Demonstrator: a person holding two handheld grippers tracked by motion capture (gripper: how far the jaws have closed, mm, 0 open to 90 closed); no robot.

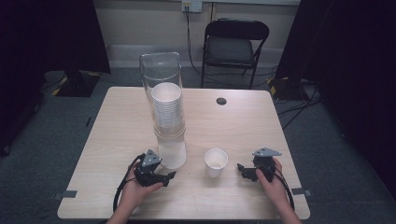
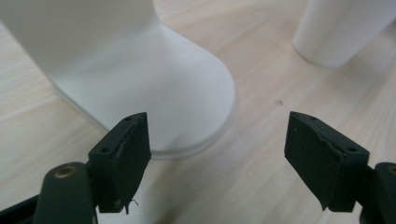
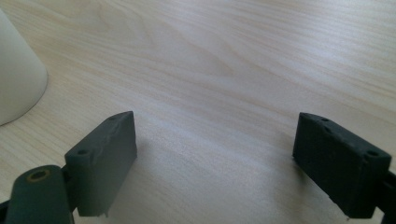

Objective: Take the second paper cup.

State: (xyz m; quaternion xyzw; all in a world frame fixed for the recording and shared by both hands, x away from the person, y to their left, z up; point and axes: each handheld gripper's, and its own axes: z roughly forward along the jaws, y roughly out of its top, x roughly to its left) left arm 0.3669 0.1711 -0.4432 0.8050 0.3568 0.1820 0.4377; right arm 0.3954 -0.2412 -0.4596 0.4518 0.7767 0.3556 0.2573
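Observation:
A tall clear dispenser stands on the wooden table and holds a stack of white paper cups. Its white base lies just beyond my left gripper, which rests open near the front edge with nothing between its jaws. A single white paper cup stands upright to the right of the base, also at the top right of the left gripper view. My right gripper is open, just right of that cup, jaws apart over bare wood.
A dark round hole sits in the table's far middle. A black folding chair stands behind the table. Cables trail on the grey floor at right. Dark curtains flank both sides.

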